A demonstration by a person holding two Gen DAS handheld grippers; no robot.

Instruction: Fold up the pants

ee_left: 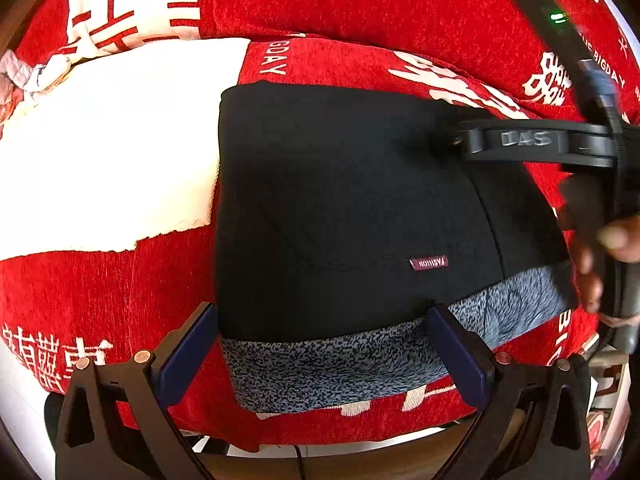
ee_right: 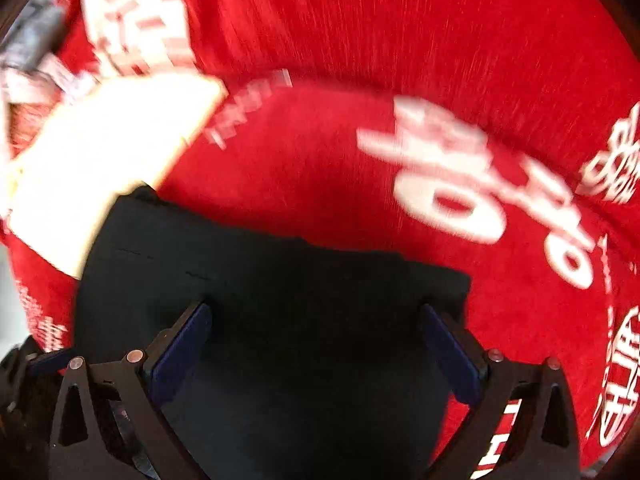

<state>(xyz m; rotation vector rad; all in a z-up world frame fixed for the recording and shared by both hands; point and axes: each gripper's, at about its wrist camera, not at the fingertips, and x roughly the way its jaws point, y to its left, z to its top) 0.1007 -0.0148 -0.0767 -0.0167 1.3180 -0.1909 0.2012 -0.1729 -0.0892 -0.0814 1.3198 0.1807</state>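
The black pants (ee_left: 340, 208) lie folded into a rough rectangle on the red cloth, with a strip of grey fleece lining (ee_left: 340, 364) showing along the near edge and a small maroon label (ee_left: 429, 263) near the right. My left gripper (ee_left: 322, 316) is open just above the near edge, nothing between its fingers. In the left wrist view the right gripper's body (ee_left: 536, 142) reaches in over the pants' far right corner, held by a hand (ee_left: 600, 248). The right wrist view is blurred: my right gripper (ee_right: 316, 312) is open over the black pants (ee_right: 280, 300).
A red cloth with white characters (ee_left: 360, 0) covers the whole surface, and a large white patch (ee_left: 108, 140) lies left of the pants. The cloth's near edge (ee_left: 320, 432) drops off toward the floor. A crumpled pale fabric (ee_left: 24, 76) sits far left.
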